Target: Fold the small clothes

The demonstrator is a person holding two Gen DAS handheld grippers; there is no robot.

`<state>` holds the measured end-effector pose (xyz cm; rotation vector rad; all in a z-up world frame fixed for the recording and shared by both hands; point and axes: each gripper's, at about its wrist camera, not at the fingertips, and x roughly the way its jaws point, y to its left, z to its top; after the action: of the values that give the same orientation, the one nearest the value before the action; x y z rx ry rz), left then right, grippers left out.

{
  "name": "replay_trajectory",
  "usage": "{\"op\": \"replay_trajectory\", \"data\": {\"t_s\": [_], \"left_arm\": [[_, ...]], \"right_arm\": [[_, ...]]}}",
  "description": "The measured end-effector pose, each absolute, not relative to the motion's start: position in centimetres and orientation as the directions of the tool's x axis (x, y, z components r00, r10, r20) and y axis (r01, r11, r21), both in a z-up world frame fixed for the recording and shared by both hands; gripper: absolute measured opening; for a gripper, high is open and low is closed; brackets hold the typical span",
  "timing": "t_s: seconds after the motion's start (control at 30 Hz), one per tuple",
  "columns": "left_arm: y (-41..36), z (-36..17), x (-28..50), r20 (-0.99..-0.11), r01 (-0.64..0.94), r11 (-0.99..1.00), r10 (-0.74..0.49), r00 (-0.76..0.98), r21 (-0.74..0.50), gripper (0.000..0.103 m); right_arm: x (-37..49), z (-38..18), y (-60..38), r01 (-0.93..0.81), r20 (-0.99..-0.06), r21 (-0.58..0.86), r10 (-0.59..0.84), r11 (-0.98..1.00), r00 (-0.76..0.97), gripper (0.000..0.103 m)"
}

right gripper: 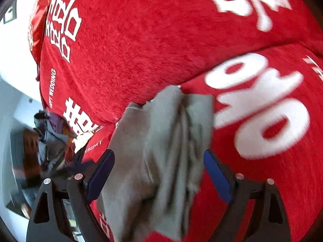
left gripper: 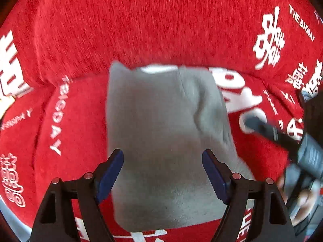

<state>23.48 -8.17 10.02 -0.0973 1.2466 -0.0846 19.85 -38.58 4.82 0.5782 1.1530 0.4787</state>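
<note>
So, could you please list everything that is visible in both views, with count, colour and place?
Grey garment: one, grey, lying folded on the red cover, between the open left tongs; in the right wrist view it looks more creased.
Red cover: one, red with white lettering and symbols, under the garment, filling most of both views.
Pile of dark items: count unclear, dark grey and purple, at the left edge of the right wrist view, blurred.
Left tongs: one, black with blue pads, open, garment not pressed.
Right tongs: one, black with blue pads, open.
</note>
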Motion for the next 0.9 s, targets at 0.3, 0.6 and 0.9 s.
{"op": "replay_trajectory", "data": {"t_s": [0.3, 0.6, 0.9], "left_arm": [[-10.5, 6.5, 21.5, -0.927, 0.091, 0.995, -0.064, 0.368, -0.033, 0.09], [-11.2, 7.0, 21.8, -0.927, 0.104, 0.985, -0.167, 0.336, -0.14, 0.09], [-13.5, 4.7, 22.5, -0.939, 0.131, 0.991, -0.065, 0.337, -0.022, 0.093]], "right_arm": [[23.3, 2.7, -31.2, -0.24, -0.875, 0.368, 0.422, 0.898, 0.239, 0.041], [23.1, 7.9, -32.3, -0.302, -0.852, 0.281, 0.382, 0.911, 0.358, 0.018], [23.9, 3.5, -31.7, -0.235, -0.917, 0.194, 0.261, 0.952, 0.3, 0.034]]}}
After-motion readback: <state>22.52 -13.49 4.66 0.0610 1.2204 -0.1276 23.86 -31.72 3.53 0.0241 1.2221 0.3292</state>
